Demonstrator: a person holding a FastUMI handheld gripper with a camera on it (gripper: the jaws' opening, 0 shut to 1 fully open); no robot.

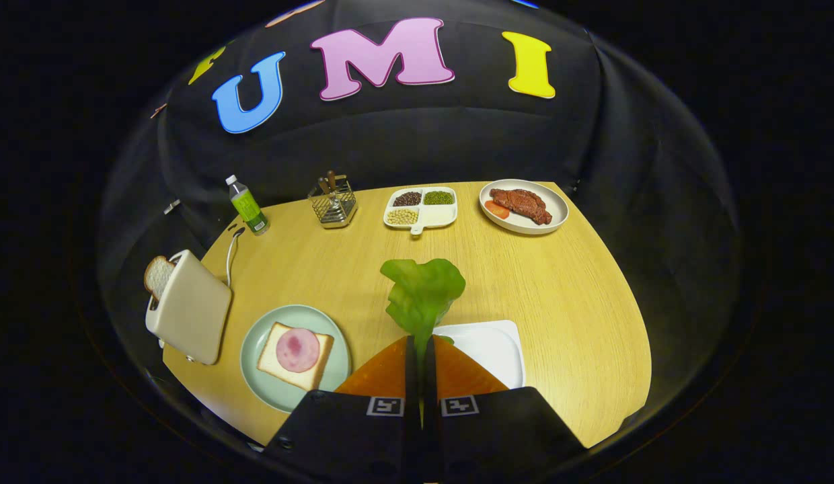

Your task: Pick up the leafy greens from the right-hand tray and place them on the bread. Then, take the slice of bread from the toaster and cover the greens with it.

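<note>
between your fingers, at the desk's near edge, the gripper (420, 349) is pinched nearly closed on the stem of the leafy greens (422, 290), both fingers pressing it, the leaf standing up just ahead of the tips. the white tray (491, 346) lies right under them. carry the leaf left and low toward the pale green plate (255, 366), and let go only once it hangs over the bread (274, 363) with its ham slice (297, 350); a limp leaf will likely drape off-centre if dropped high. further left, at the desk's left edge, the toaster (192, 312) holds the second slice (157, 275) for after.
</note>
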